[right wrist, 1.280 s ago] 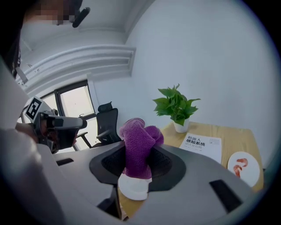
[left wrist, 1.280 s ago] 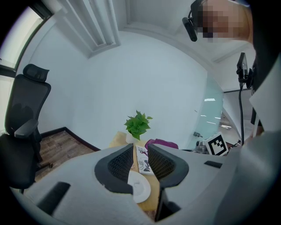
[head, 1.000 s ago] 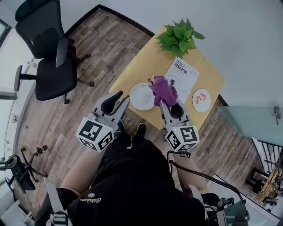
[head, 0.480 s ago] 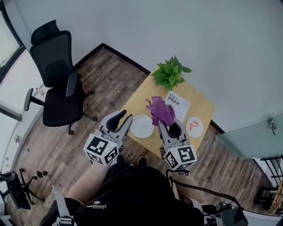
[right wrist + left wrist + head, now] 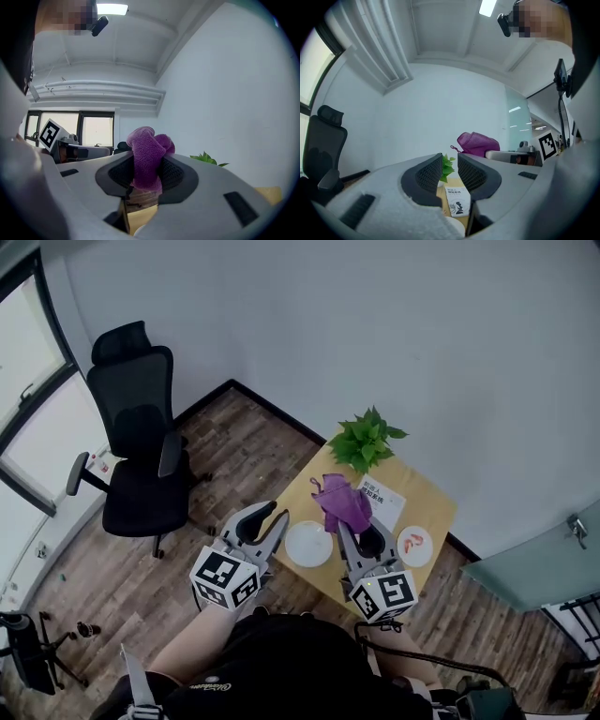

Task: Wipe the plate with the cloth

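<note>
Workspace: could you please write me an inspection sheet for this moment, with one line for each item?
Surface: small wooden table beside the wall.
Job's things: white plate lies on the table and looks bare; purple cloth is off the plate, bunched in the right gripper.
Clutter: plant, leaflet and a small patterned dish on the table.
Grippers: left gripper open, nothing between its jaws; right gripper shut on the cloth.
Cables: black cable hangs under the right gripper.
Surroundings: office chair on the wood floor, window at the left.
</note>
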### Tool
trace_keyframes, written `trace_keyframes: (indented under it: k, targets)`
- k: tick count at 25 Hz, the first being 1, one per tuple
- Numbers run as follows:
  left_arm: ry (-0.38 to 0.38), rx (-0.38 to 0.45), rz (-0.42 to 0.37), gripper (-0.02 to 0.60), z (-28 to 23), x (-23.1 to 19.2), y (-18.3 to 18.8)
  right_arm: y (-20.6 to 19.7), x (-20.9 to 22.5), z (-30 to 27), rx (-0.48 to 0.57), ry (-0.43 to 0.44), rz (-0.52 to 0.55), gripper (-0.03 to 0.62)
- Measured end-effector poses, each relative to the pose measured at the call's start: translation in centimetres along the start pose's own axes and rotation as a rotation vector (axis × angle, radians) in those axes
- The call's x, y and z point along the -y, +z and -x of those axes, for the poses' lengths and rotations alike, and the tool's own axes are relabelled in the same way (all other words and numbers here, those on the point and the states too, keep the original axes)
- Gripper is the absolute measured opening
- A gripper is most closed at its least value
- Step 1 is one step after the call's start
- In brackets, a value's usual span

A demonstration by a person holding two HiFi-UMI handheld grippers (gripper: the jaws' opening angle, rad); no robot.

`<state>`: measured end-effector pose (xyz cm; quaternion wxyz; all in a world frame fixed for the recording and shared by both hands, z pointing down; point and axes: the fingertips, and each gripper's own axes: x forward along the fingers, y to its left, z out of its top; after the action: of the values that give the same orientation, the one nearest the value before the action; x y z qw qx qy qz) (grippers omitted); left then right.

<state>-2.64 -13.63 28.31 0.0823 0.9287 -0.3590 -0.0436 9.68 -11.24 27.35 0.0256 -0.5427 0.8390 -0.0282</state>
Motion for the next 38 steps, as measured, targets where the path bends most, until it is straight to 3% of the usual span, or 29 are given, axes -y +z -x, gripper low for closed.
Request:
trace_keyframes:
  k: [18,38]
  targets:
    - [0.011,-0.013,-0.014,0.104,0.1,-0.1,-0.2,-0.2,-0.3,-0.2,-0.014,0.020,0.005,0.123]
    - [0.010,-0.015,0.024,0.104,-0.4,-0.5,-0.9,-0.9,0.2,-0.5,-0.032,0.017,0.007,0.123]
